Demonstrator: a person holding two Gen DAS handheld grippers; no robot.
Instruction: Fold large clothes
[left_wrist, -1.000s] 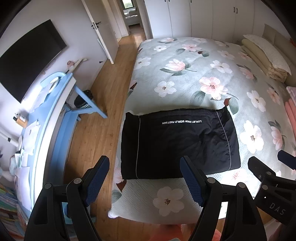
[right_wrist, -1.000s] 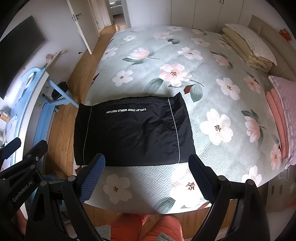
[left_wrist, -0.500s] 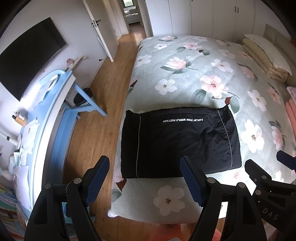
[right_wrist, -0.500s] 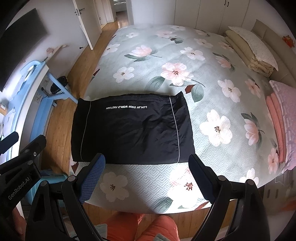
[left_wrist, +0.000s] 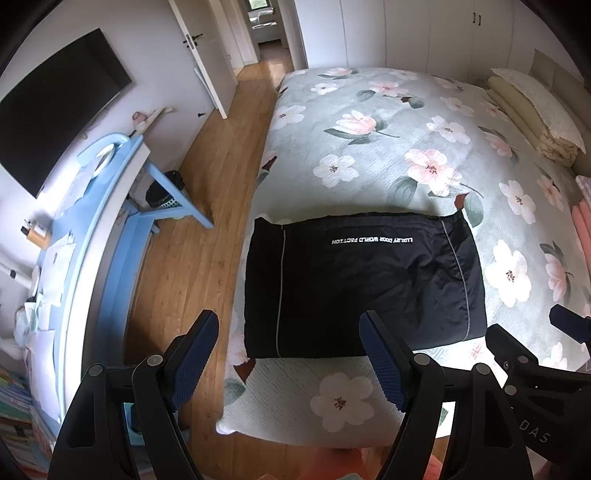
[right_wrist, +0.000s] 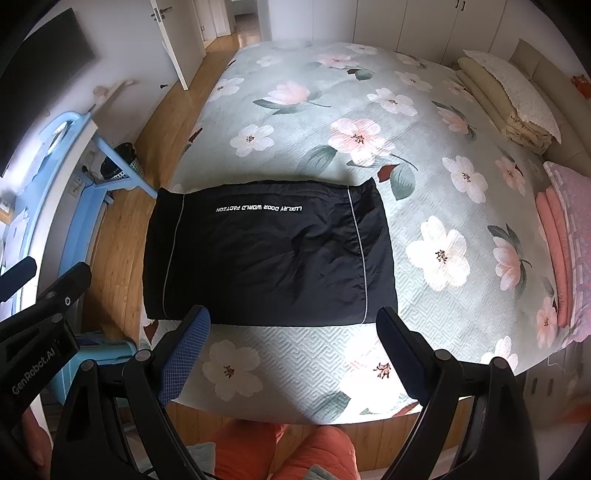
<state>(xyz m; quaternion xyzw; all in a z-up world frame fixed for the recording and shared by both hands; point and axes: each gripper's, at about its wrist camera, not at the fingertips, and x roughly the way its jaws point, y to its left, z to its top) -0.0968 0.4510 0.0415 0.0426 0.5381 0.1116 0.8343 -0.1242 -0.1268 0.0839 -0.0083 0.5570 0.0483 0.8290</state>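
A black garment (left_wrist: 362, 284) (right_wrist: 269, 254) lies folded into a neat rectangle near the front left corner of the bed (left_wrist: 399, 147) (right_wrist: 332, 96). It has white lettering along its far edge and thin grey piping down both sides. My left gripper (left_wrist: 288, 354) hangs open above the garment's near left part, nothing between its blue pads. My right gripper (right_wrist: 291, 347) is open too, held above the bedspread just in front of the garment's near edge. Neither gripper touches the cloth. Part of the right gripper shows at the right edge of the left wrist view.
The floral bedspread stretches back to stacked beige bedding (left_wrist: 532, 114) and pink folded blankets (right_wrist: 557, 240) on the right. A blue desk (left_wrist: 92, 206) and a dark bin (left_wrist: 162, 192) stand left of the bed across a wooden floor strip. The person's orange-clad legs (right_wrist: 280, 450) are at the foot.
Both views have drifted slightly, so the garment sits a little lower and nearer the fingers. The garment itself has not moved, and both grippers stay open.
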